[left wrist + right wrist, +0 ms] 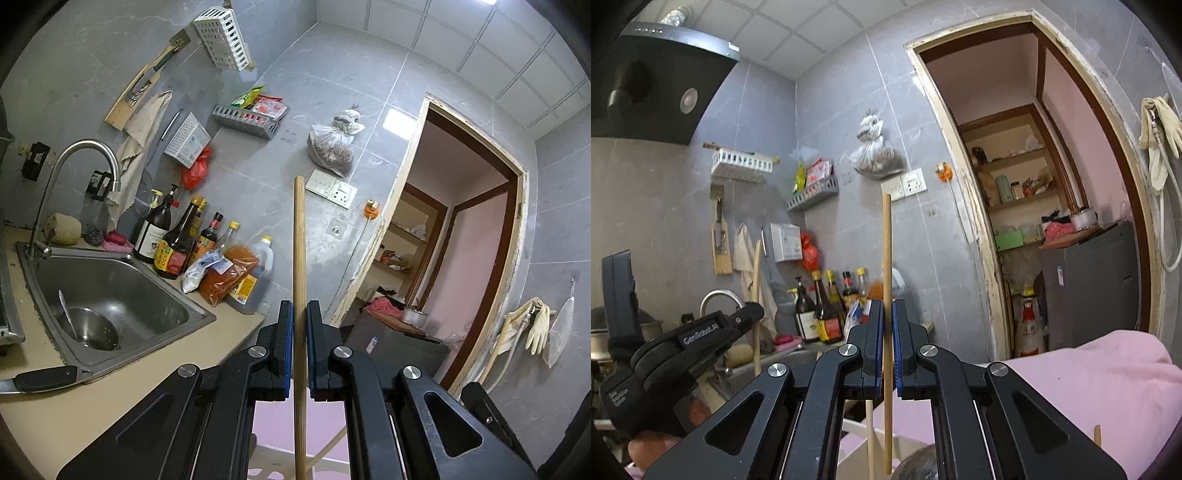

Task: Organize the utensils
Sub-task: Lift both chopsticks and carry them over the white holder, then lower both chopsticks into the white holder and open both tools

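While both tongs clamp upright chopsticks, open air surrounds them past the counter edge.

To your left a steel sink sits in the beige counter, its curved faucet rising at the back corner. You'll see a cluster of sauce bottles just beside the sink, with an orange spice bag leaning against them. On the grey tiled wall hang a white basket, a grey rack of packets, a cloth and a tied plastic bag. Below that bag is a wall socket. To your right an open doorway shows shelves, and pale rubber gloves hang beside it. A black range hood is mounted upper left.
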The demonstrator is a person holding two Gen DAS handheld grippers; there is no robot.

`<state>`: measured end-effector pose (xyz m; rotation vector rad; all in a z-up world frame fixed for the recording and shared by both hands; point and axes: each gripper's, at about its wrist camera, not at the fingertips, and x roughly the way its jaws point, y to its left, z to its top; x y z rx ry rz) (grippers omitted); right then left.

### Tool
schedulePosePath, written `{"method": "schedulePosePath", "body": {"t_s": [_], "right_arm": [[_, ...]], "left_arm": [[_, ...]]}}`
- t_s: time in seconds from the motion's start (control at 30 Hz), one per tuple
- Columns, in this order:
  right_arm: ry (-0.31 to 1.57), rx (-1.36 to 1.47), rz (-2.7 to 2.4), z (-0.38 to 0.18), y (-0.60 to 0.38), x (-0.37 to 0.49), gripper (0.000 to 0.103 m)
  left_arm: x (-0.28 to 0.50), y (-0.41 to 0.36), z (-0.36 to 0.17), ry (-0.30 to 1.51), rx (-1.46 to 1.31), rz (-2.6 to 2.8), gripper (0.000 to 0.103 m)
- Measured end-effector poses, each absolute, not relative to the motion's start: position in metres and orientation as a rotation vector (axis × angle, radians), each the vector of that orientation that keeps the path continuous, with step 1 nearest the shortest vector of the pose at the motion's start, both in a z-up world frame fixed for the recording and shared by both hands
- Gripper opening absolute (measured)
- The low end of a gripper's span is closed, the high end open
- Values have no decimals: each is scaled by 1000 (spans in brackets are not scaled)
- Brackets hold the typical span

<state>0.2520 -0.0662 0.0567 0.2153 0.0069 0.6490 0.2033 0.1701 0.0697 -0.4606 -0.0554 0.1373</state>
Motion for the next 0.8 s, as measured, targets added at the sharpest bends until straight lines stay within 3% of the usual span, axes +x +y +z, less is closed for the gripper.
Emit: {"method": "schedulePosePath", "body": {"t_s": [0.8], "right_arm": [[97,174,665,41,-60,255,5]], "left_arm": [[206,149,46,66,-386,106,5]]}}
